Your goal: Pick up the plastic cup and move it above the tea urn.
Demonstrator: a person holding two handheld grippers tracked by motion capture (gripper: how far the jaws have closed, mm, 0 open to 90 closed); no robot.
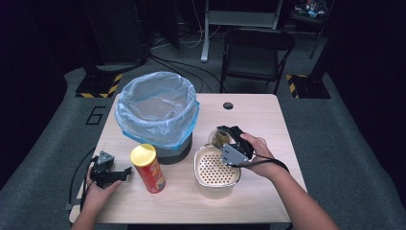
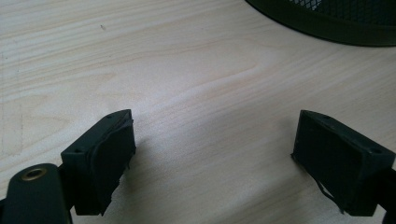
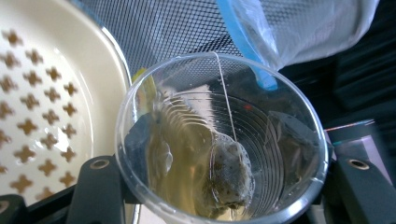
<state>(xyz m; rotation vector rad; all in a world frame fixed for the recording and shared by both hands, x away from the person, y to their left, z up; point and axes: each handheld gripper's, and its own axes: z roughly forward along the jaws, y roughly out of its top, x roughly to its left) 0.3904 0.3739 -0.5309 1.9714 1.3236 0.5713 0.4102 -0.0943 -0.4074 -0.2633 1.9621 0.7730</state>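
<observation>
Cup (image 3: pixel 219 140) with teabag (image 3: pixel 229 177) and liquid tilting in right tongs (image 1: pixel 229 139) beside strainer (image 1: pixel 215 168); not yet emptied. Left tongs (image 2: pixel 212 158) resting wide, empty.

Quick count: there was one bin (image 1: pixel 158 112) with a liner, one red chip can (image 1: pixel 148 167), and one perforated cream strainer (image 1: pixel 216 172). There was also one clear cup (image 3: pixel 219 140) holding one teabag (image 3: pixel 231 175), plus two grippers, left (image 1: pixel 125 171) and right (image 1: pixel 224 134).

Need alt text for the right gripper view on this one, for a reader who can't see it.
A clear plastic cup, tilted and gripped between two black jaws, holds yellowish liquid and a wet tea bag on a string. A cream perforated strainer lies at left; a mesh bin with a plastic liner stands behind.
</observation>
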